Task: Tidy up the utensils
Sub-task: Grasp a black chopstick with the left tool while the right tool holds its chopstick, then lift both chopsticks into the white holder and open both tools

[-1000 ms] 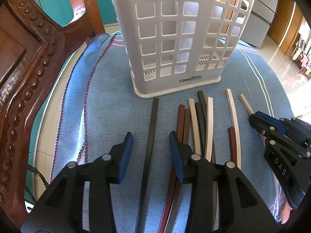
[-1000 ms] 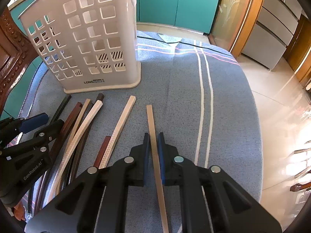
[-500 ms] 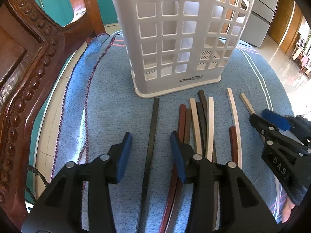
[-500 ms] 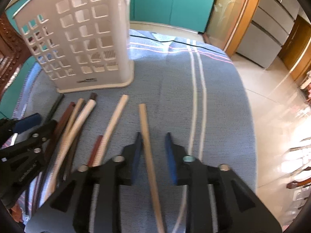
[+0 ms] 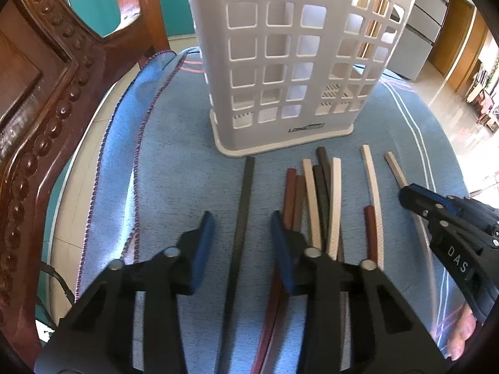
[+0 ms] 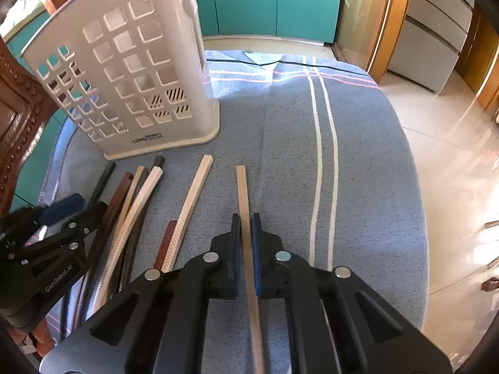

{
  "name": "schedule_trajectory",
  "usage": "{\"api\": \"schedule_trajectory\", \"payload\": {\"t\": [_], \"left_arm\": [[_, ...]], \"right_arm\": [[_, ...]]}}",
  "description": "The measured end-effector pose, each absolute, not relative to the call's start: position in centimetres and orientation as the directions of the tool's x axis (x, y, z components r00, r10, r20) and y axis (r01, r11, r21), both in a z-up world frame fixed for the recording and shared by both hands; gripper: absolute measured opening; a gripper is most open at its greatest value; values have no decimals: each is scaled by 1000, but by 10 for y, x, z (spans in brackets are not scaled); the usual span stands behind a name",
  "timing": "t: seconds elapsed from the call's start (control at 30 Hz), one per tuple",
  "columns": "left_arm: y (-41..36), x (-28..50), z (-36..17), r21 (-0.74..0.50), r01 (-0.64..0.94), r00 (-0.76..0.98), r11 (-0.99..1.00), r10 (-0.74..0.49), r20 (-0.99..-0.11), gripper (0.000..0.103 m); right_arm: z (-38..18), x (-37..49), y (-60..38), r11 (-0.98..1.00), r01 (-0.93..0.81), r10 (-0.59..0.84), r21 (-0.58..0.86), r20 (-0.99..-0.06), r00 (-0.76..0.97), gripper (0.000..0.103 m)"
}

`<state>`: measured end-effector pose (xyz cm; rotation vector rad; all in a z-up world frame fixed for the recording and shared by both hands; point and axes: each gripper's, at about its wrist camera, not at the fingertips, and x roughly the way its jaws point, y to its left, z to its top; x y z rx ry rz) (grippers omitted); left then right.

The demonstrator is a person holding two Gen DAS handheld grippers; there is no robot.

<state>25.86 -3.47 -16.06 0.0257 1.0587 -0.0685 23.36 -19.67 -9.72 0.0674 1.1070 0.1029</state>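
Two grippers over sticks lying on a blue-clothed desk [image 6: 368, 162], before a white slotted basket [image 6: 131, 71].

The right gripper [image 6: 246, 243] clamps a tan stick [image 6: 241, 187]; lift it level. The left gripper [image 5: 241, 243] is closing around a black stick [image 5: 244, 205], pads not touching; centre it first.

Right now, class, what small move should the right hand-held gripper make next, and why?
Probably lift. The right hand-held gripper is shut on the tan stick, which still lies flat on the blue cloth; raising it would free it for the white basket.
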Motion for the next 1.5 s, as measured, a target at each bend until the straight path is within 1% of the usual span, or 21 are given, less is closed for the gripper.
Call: {"api": "schedule_trajectory", "payload": {"t": [0.03, 0.1, 0.13, 0.2, 0.37, 0.5, 0.7, 0.93, 1.03, 1.17, 1.3, 1.5], "left_arm": [[-34, 258, -160, -17, 70, 490, 997, -49, -871, 17], [-34, 258, -159, -30, 67, 490, 997, -59, -870, 9], [-33, 258, -159, -42, 65, 491, 997, -69, -868, 9], [-30, 257, -156, -70, 64, 499, 995, -93, -862, 8], [-20, 248, -136, -86, 55, 553, 995, -102, -827, 8], [-14, 234, -111, -88, 60, 617, 994, -106, -780, 8], [-6, 202, -60, -121, 65, 737, 991, -129, -663, 8], [4, 170, 4, -192, 92, 833, 977, -181, -523, 7], [5, 163, 21, -195, 98, 854, 976, -183, -488, 7], [3, 157, 35, -204, 102, 866, 974, -188, -464, 7], [-1, 158, 45, -212, 112, 871, 971, -198, -449, 7], [-3, 158, 68, -220, 135, 891, 966, -216, -399, 7]], "right_arm": [[-97, 233, -196, 992, -46, 126, 118, -887, 443, 6], [-93, 233, -198, 990, -46, 141, 135, -876, 461, 6], [-90, 232, -197, 990, -49, 140, 133, -870, 473, 6], [-79, 229, -197, 989, -64, 150, 136, -848, 509, 6], [-46, 214, -202, 979, -101, 202, 177, -794, 573, 6], [-3, 196, -215, 968, -138, 248, 210, -710, 659, 6], [51, 166, -224, 947, -201, 315, 252, -590, 744, 6], [94, 150, -220, 933, -250, 350, 260, -486, 801, 6], [110, 148, -220, 931, -259, 353, 256, -460, 815, 6], [126, 152, -215, 931, -274, 356, 243, -433, 828, 6], [131, 152, -210, 930, -281, 359, 237, -423, 832, 6], [136, 156, -212, 929, -278, 361, 246, -421, 832, 6]]}}
